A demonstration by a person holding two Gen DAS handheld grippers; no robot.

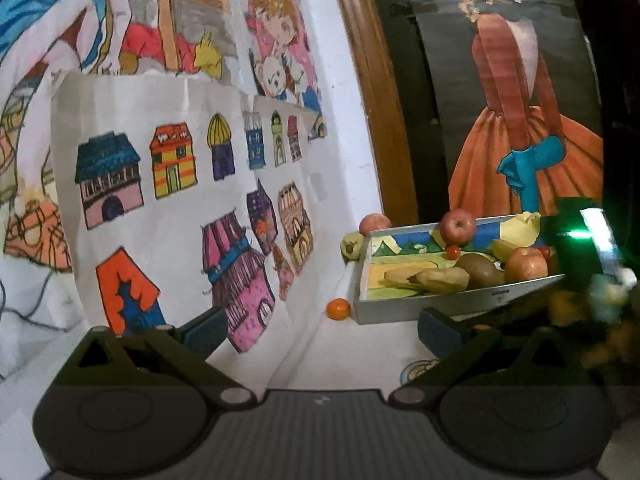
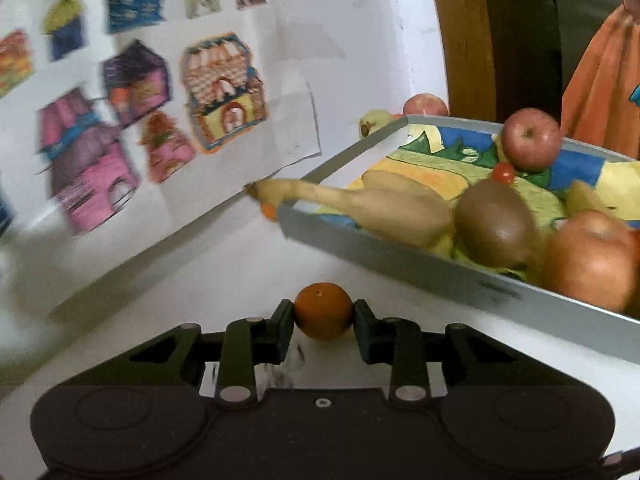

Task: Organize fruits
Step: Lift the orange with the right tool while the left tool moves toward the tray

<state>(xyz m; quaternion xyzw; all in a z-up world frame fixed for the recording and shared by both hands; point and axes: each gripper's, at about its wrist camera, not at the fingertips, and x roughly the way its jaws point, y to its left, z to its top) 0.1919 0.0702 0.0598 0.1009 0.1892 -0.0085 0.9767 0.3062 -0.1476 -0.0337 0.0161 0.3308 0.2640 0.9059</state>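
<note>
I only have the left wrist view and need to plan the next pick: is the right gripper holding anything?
Observer: Yes. The right gripper is closed on a small orange, with one pad on each side of it.
Operator: Where is that relative to the tray?
Observer: Outside the tray, just in front of its near wall, low over the white table.
Operator: Does anything stick out of the tray on that side?
Observer: Yes, the banana. Its stem tip overhangs the tray's corner and points toward the house drawings.
</note>
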